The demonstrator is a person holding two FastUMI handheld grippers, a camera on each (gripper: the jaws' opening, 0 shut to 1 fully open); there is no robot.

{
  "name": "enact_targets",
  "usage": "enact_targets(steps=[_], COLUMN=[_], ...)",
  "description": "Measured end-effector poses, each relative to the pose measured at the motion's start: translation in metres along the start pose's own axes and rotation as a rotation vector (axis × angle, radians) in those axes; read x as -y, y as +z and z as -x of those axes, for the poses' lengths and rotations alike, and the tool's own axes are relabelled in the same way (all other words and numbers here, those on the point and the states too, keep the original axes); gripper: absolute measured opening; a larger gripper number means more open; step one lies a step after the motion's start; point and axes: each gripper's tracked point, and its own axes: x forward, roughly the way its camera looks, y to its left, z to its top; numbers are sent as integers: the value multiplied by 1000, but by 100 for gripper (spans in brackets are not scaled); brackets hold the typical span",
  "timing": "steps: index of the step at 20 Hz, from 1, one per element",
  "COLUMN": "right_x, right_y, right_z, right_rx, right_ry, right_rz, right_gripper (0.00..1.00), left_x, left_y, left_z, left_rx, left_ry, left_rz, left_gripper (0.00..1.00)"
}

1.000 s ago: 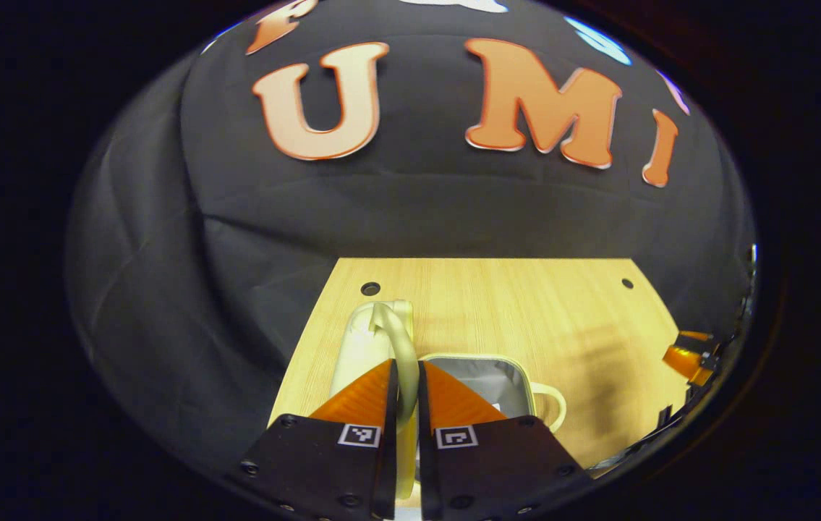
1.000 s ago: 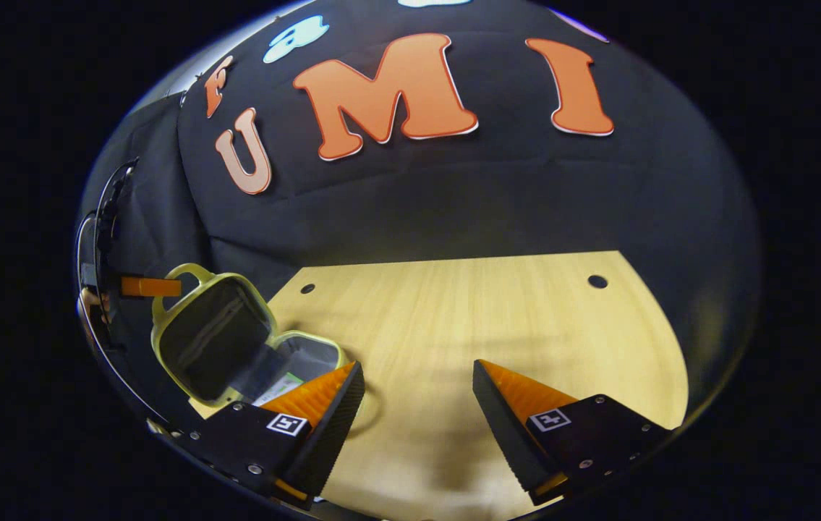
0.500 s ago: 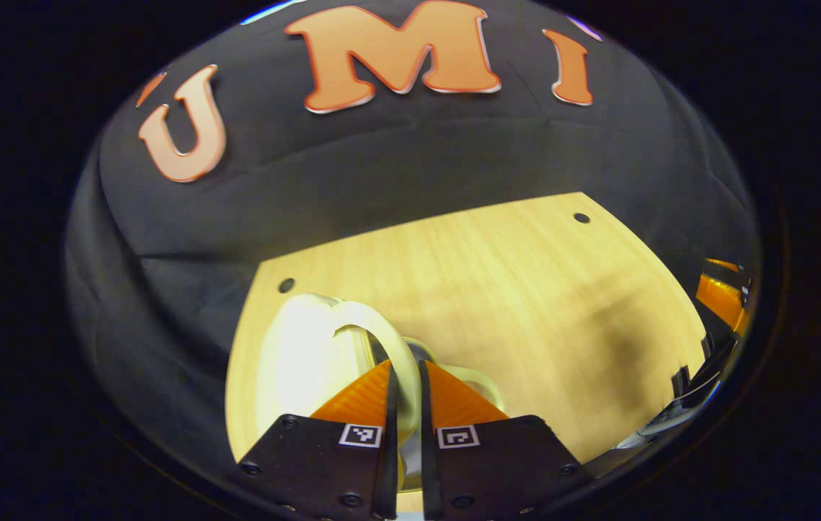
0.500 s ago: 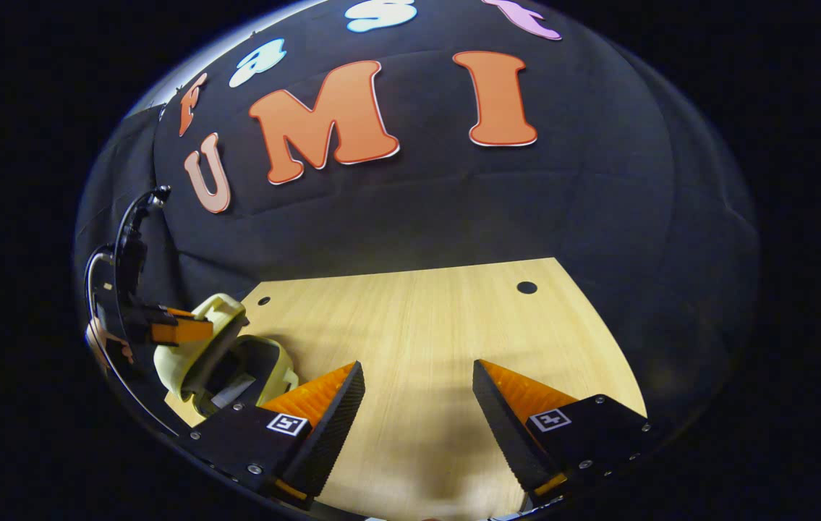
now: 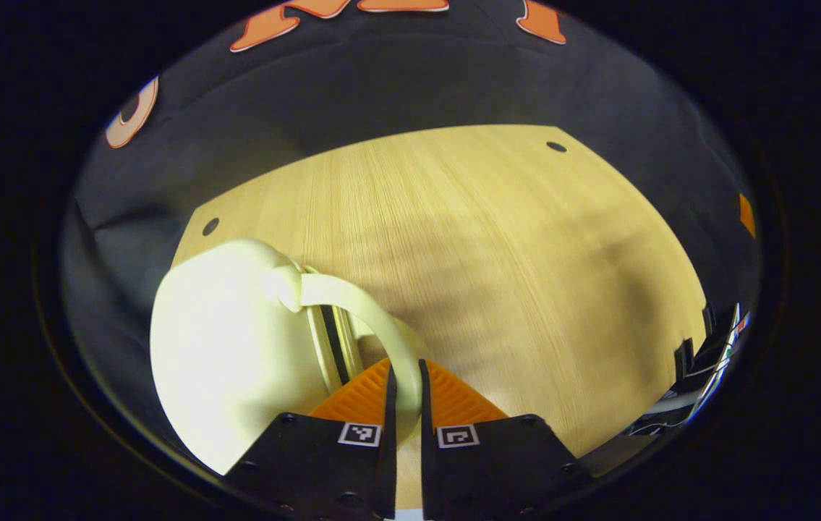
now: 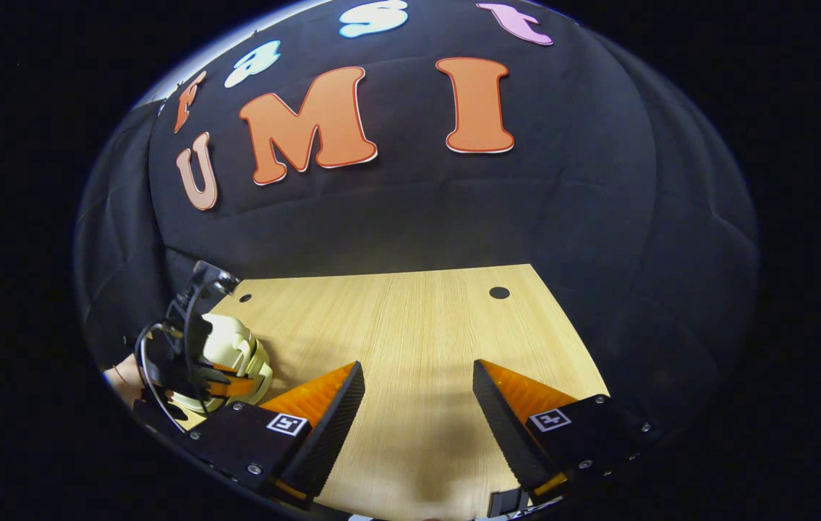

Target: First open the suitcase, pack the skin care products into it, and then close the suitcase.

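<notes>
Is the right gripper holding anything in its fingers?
No, the right gripper has its jaws wide apart with only bare wooden table between them.

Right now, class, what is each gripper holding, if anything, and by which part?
The left gripper is shut on the pale suitcase, gripping its looped handle. The right gripper is open above the table, holding nothing.

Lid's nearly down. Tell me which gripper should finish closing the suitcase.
Left. The left gripper is clamped on the suitcase handle, with the lid almost shut. The right gripper hangs open over bare table, off to the side.
</notes>
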Motion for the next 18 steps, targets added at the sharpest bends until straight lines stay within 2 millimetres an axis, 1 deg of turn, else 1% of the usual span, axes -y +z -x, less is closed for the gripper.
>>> enact_targets(steps=[1,2,3,5,6,7,8,10,11,12,15,17,18], right_x=[2,5,7,7,5,4,5,4,3,-1,-6,-14,-18], right_y=[1,0,1,1,2,1,0,1,1,2,7,13,16], right_z=[1,3,3,4,4,4,3,2,3,3,3,2,1], right_rx=[1,2,3,4,3,2,1,-2,-1,1,20,38,45], right_ry=[-2,-5,-7,-1,4,8,11,18,25,28,21,16,10], right_rz=[4,8,8,7,9,14,16,12,8,10,25,25,22], right_gripper=[96,96,96,96,96,96,96,96,96,96,96,96,96], left_x=[0,2,3,3,2,2,-3,-4,-4,-8,-21,-31,-39], left_y=[3,-3,-1,-1,-1,1,1,6,13,20,49,72,84], left_z=[4,-4,0,1,0,6,10,21,27,40,78,112,130], left_rx=[-1,3,1,-13,-10,1,24,72,108,151,310,430,491], left_ry=[15,35,46,53,55,59,72,68,68,68,61,38,31], left_rz=[-14,-34,-52,-58,-48,-33,-25,-8,16,45,153,213,236], left_gripper=[14,14,14,14,17,22,24,62,81,100,98,98,98])
